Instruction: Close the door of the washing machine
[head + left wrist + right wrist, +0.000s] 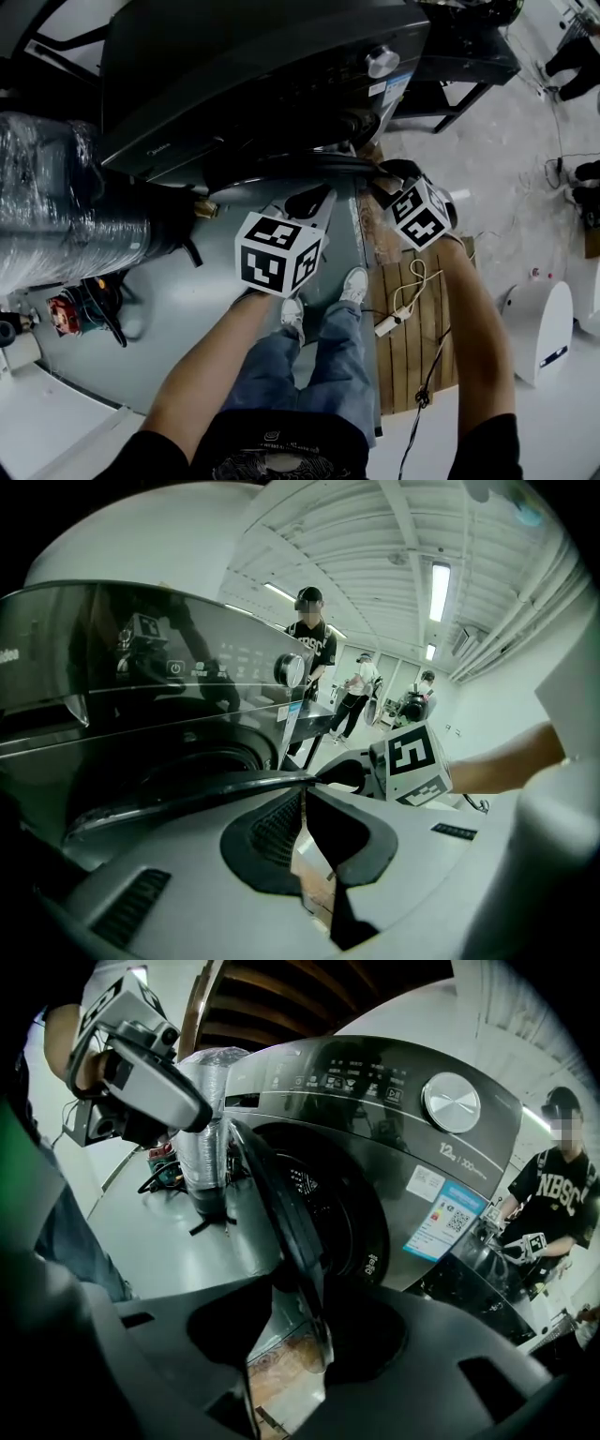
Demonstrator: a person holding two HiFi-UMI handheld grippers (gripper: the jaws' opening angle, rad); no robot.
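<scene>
From your head view, a plastic-wrapped roll point(56, 202) lay at the far left on the grey floor point(187, 309). Right of it the dark washing machine point(262, 66) filled the top of the frame, and its door point(281, 172) was swung out towards you and seen edge-on. Your left gripper point(319, 195) reached the door's rim near the middle, and your right gripper point(382, 180) met the same rim further right. Only this view showed your white shoes point(354, 284) and the wooden pallet point(412, 328) beside them.

Only the left gripper view showed the ceiling lights point(439, 591) and three people point(354, 691) standing beyond the machine. Only the right gripper view looked into the drum opening point(328, 1204).

Beside the control knob point(451, 1102) you could read "12"; the print after it was too small. A blue-and-white energy label point(448, 1222) with a QR code sat on the front panel. A small logo on the machine possibly read "Midea".

Your left jaws stood slightly apart with a narrow wedge of floor between them. The door's rim ended right at their tips and nothing was clamped. Your right jaws stood wider, with the door's rim upright between them, close to the right-hand jaw. A clear gap remained on the left, so the pads were not pressing on the rim.
</scene>
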